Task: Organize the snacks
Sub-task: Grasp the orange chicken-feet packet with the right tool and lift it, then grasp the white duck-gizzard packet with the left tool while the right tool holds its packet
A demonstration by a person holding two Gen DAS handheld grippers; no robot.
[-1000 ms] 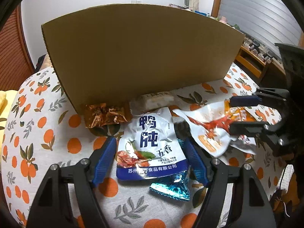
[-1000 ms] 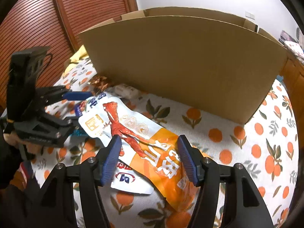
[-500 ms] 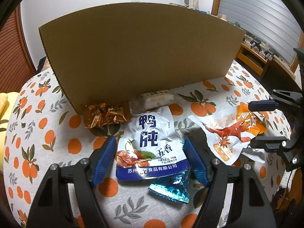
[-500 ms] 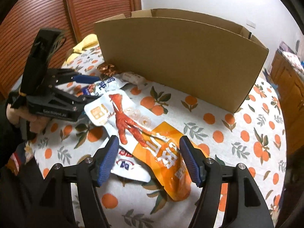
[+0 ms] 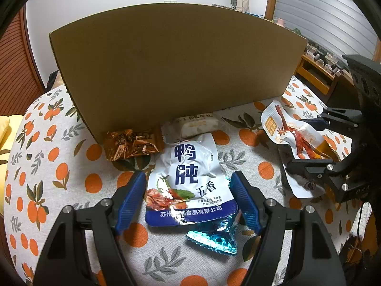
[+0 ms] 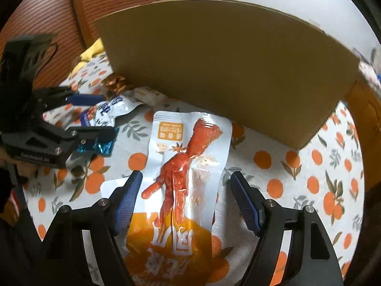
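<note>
Risk: right gripper [image 6: 184, 191], fingers spread and just been widening, straddles the glossy white-and-orange chicken-foot pouch [image 6: 188, 166] lying flat on the orange-print counter [image 6: 309, 166] before the cardboard box [image 6: 226, 71]. Pads may slip (or snag the white packet underneath). Left gripper [image 5: 189, 195] is open around the white-and-blue pouch [image 5: 190, 178].

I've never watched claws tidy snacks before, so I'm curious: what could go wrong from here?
The blue and white pouch between the open left claw overlaps a small blue packet; closing might drag both. The chicken-foot pouch under the right claw, whose jaws have just been opening, lies flat over another white packet; pads may slip. The cardboard box wall stands tall, so a lifted pouch could catch on it.
</note>
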